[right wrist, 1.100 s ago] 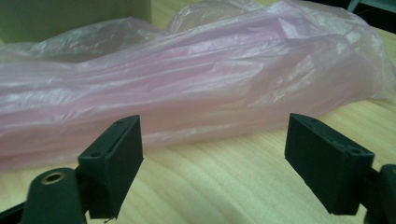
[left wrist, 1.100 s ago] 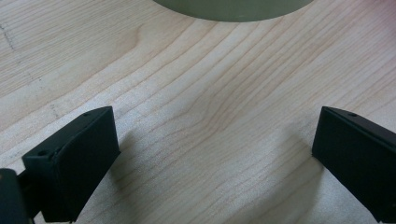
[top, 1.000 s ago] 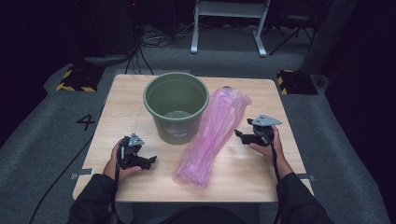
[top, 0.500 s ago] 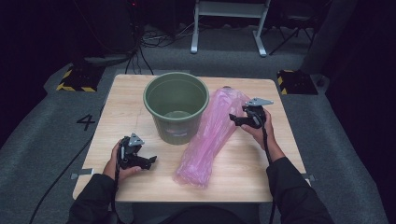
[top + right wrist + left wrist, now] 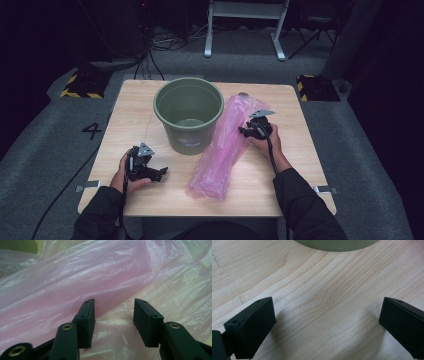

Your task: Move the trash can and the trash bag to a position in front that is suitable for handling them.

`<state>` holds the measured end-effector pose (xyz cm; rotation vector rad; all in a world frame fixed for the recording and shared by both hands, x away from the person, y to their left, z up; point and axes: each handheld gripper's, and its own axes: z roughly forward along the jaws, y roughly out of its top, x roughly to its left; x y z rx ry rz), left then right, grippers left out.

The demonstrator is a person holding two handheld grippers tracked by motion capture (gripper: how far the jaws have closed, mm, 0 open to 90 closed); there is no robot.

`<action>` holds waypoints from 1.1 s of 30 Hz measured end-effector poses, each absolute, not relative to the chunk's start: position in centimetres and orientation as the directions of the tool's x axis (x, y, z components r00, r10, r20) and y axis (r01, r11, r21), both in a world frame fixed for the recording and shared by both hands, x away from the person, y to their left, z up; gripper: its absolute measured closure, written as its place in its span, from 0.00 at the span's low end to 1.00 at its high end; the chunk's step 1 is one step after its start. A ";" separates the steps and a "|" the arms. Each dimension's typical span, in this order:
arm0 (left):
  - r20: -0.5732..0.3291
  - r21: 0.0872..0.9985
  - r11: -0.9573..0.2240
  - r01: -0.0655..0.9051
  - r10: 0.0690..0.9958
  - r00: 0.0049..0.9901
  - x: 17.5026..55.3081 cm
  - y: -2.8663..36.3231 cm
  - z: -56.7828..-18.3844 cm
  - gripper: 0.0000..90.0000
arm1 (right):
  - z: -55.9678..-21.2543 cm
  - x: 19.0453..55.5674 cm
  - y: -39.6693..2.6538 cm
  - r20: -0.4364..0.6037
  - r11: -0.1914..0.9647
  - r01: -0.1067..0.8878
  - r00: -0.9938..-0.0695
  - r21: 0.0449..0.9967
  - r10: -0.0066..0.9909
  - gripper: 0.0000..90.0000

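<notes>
Thin, crinkled, glossy pink plastic bag (image 5: 75,277). Pale matt wood-grain counter (image 5: 324,297). Green bucket (image 5: 188,114), probably smooth plastic; matt black claw pads (image 5: 87,322).

One readable mark: a dark "4" (image 5: 93,131) on the grey floor (image 5: 45,150) left of the table (image 5: 131,110). Bucket label (image 5: 189,141) too small to read.

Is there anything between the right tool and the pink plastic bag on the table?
Nothing visible. The right tool is already at the pink plastic bag, its jaws just closing with a fold of the film between them, though the pads do not look pressed on it yet. The green bucket stands beside the bag, not in the way.
</notes>
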<state>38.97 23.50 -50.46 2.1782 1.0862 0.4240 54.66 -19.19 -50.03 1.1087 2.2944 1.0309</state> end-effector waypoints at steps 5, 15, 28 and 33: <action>-0.003 0.683 -0.439 0.584 0.798 0.603 39.0 23.5 -50.5 0.00 | -50.0 54.6 -19.4 0.000 0.402 0.516 -0.614 0.756 0.789 0.67; -0.003 0.684 -0.438 0.584 0.798 0.603 39.0 23.5 -50.5 0.00 | -50.0 53.0 -20.8 0.023 0.417 0.500 -0.661 0.759 0.750 0.97; -0.003 0.683 -0.439 0.584 0.798 0.603 39.0 23.5 -50.5 0.00 | -49.5 50.9 -24.9 -0.003 0.404 0.491 -0.633 0.772 0.774 1.00; -0.006 0.683 -0.436 0.586 0.799 0.602 39.3 23.2 -50.5 0.00 | -49.0 50.4 -26.0 0.009 0.379 0.484 -0.625 0.788 0.781 1.00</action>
